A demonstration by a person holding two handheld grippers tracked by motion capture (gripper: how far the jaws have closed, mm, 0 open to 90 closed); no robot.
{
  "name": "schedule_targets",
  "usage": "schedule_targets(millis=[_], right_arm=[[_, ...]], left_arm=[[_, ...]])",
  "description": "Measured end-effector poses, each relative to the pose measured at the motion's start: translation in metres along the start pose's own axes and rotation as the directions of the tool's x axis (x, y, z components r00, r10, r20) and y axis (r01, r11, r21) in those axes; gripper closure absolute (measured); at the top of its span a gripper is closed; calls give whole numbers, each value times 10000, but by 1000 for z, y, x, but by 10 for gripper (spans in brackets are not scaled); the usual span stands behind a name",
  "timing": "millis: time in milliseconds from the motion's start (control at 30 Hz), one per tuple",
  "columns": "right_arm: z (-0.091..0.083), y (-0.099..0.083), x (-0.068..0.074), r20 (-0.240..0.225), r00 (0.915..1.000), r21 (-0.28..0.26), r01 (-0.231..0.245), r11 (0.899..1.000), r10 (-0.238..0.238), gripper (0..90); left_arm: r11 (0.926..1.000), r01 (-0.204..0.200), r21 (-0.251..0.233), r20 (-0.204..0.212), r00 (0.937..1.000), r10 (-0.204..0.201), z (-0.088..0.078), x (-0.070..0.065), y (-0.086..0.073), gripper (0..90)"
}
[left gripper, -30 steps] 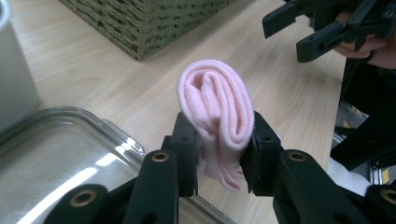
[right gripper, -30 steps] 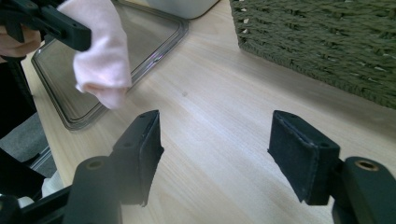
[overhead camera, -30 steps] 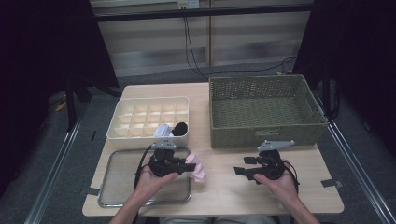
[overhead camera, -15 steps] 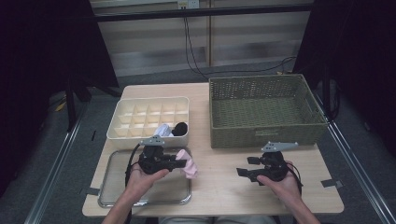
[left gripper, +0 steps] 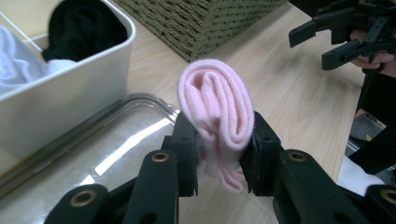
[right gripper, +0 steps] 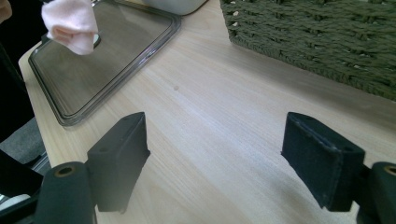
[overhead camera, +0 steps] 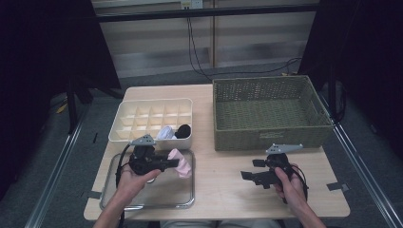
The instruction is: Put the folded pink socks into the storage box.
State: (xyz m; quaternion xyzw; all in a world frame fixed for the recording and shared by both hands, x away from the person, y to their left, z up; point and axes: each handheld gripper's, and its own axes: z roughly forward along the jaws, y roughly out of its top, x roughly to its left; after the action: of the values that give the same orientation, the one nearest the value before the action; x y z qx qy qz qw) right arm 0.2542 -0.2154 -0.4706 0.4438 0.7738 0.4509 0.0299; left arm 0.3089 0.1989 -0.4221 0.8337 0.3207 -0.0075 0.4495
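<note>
Rolled pink fabric bundle, likely a sock [left gripper: 215, 109], pinched between the pads of the left gripper [overhead camera: 177, 163], held clear above the right edge of the shiny metal tray [overhead camera: 142, 202], just in front of the cream plastic divided organiser box [overhead camera: 124, 124]; probably headed for a free cell, beside those holding white and black rolls. Right gripper [overhead camera: 248, 169] low over the bare wooden table [overhead camera: 228, 190], jaws just widened, nothing between them. Green woven basket [overhead camera: 271, 137] behind.
</note>
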Motion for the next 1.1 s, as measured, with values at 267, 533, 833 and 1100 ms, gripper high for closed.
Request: schedule_targets(millis=[267,533,833,1100], right_arm=[[1,-2,-1,43,9998,-2,173,9998,-173,212],[2,-3,-3,-54,10000,35,15,10000,-15,204],[0,-4,-4,85,9999,-204,78,9998,-76,191],[0,-4,-2,1,9992,-320,409,9987,-409,191]], left_arm=[[9999,52,-129,-417,9991,-57,-13,7,2,694],[9994,119,-322,-708,9974,-142,-23,12,7,695],[9994,52,-333,-929,9956,-83,-31,18,15,695],[9989,204,-413,-1179,9927,-251,-40,28,22,695]])
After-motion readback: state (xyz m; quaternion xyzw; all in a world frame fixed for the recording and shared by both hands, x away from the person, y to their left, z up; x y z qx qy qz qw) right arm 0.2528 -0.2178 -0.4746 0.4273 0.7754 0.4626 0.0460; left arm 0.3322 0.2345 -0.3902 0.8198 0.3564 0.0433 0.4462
